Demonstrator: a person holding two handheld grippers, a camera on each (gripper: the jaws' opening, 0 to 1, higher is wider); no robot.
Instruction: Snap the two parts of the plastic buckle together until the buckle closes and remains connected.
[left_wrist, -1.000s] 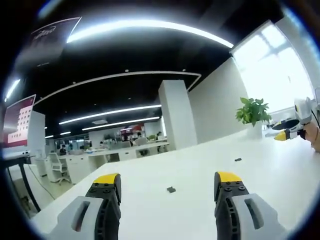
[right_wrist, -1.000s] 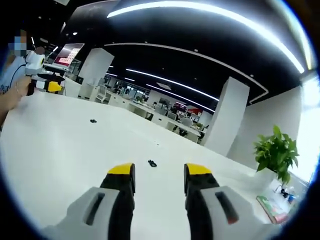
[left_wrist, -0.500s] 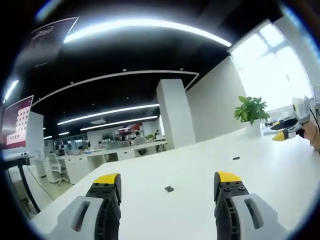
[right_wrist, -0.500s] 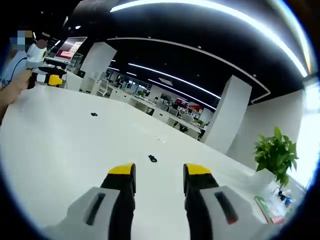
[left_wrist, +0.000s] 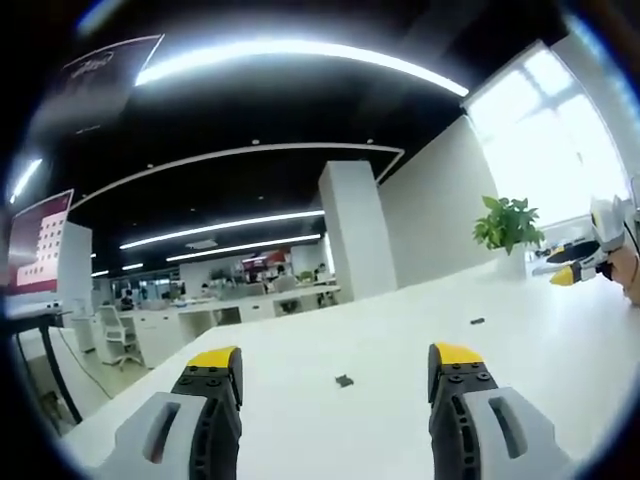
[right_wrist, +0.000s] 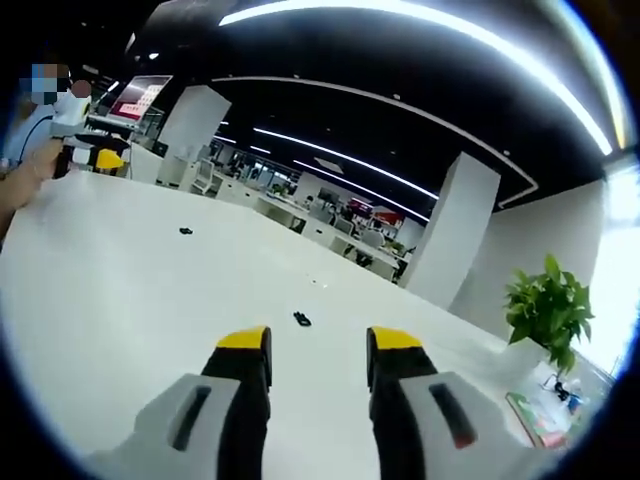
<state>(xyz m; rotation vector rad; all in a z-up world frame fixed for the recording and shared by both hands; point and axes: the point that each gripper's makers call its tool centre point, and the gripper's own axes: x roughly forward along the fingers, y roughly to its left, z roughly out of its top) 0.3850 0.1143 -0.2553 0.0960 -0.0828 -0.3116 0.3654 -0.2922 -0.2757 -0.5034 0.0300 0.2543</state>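
While both grippers stand spread and hold nothing, one buckle part (left_wrist: 344, 381) lies on the white table (left_wrist: 560, 350) ahead of the left gripper (left_wrist: 335, 366), between its jaws. The other part (right_wrist: 301, 319) lies just ahead of the right gripper (right_wrist: 308, 345), which is nearer to it.

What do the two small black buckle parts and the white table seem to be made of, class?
Buckle part and buckle part: probably dark plastic with a dull finish, though too small to tell for sure. Table: likely a smooth white laminate, since its even surface catches soft light. Each lies ahead of an open hand-held gripper.
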